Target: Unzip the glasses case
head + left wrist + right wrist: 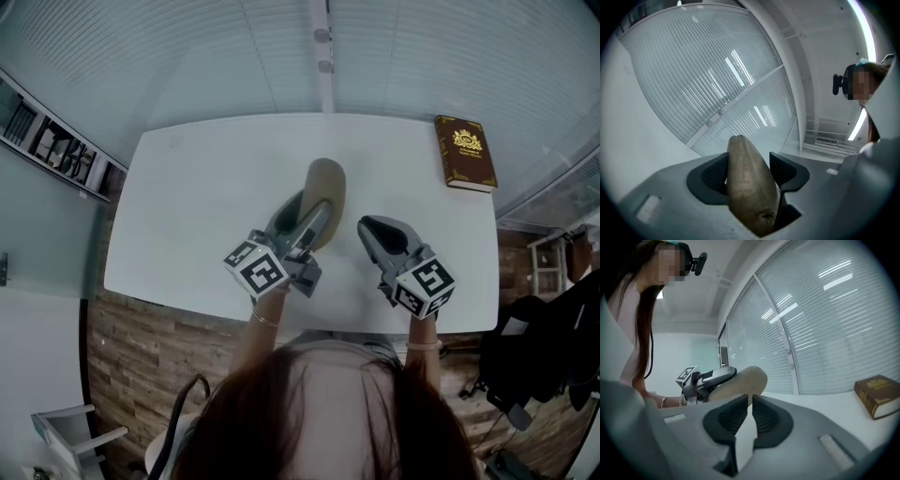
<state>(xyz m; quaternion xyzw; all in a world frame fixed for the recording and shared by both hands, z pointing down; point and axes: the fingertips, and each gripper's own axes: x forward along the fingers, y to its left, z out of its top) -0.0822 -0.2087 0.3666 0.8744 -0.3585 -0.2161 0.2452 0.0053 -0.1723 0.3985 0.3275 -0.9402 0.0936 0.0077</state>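
The case (324,183) is being clamped by the left gripper (314,223) over the table (197,206). The right gripper (371,228) is being held beside it, jaws almost together and empty. Unzipping is seemingly not yet being started.

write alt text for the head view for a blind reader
Seen from above, the left tool grips a tan glasses case over a white table, while the right tool hovers empty beside it, jaws almost together. A brown book lies at the table's far right corner.
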